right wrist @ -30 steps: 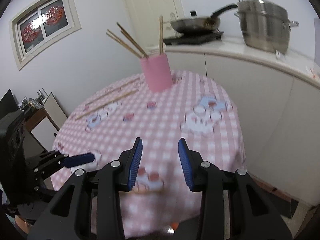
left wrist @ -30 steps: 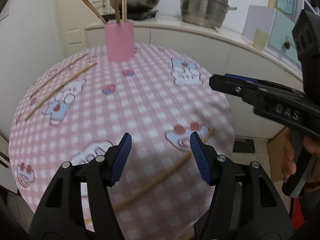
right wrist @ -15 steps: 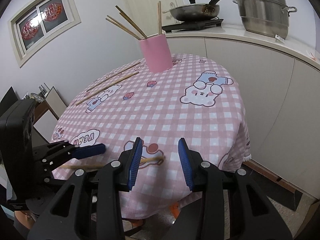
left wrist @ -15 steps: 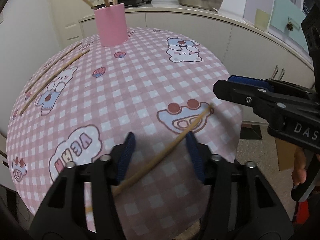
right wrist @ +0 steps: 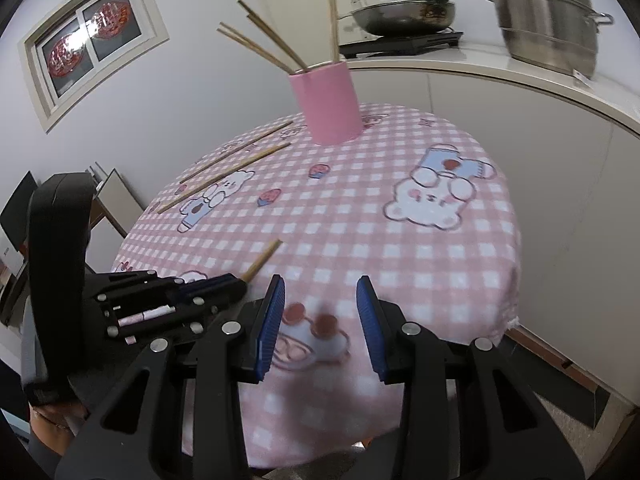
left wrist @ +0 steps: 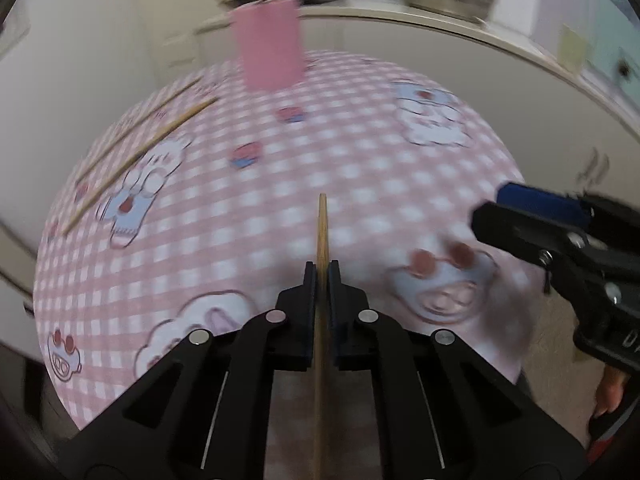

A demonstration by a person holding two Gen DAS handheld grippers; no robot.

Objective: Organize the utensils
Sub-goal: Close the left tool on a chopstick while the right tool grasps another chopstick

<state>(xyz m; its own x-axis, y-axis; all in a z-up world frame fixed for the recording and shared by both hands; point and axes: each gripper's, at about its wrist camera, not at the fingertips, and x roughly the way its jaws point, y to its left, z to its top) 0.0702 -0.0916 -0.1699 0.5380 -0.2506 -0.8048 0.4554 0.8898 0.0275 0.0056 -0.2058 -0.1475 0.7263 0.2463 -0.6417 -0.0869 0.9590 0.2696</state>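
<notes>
Looking along the left gripper [left wrist: 321, 270], I see its jaws pressed together on a single wooden chopstick [left wrist: 321, 232], which runs straight out ahead between them and back under the camera, its tip poking forward above the pink checked tablecloth [left wrist: 360, 184]. The pink cup [left wrist: 272, 40] stands at the far side of the table with other sticks in it, and two loose chopsticks [left wrist: 140, 152] lie on the cloth well to the left. My guess is the stick is being carried to that cup; to do it well, the grip should stay firm while the stick is tipped upright over the rim and let go only once the lower end is inside, clear of the sticks leaning there. This view is smeared by motion, so the cup's mouth and the counter behind are hard to read, and the chopstick's rear end runs off the bottom edge. From the right gripper [right wrist: 321, 316], the scene is sharp: its blue-padded jaws stand apart with nothing between them, hovering over the near edge of the table. The left gripper [right wrist: 236, 282] shows at lower left with the chopstick [right wrist: 262, 260] sticking out of it toward the cup [right wrist: 328, 100], though the clamped part is hidden by the tool's body. A frying pan [right wrist: 404, 12] and a steel pot [right wrist: 544, 28] sit on the counter; whether the stick has left the cloth I cannot tell.
</notes>
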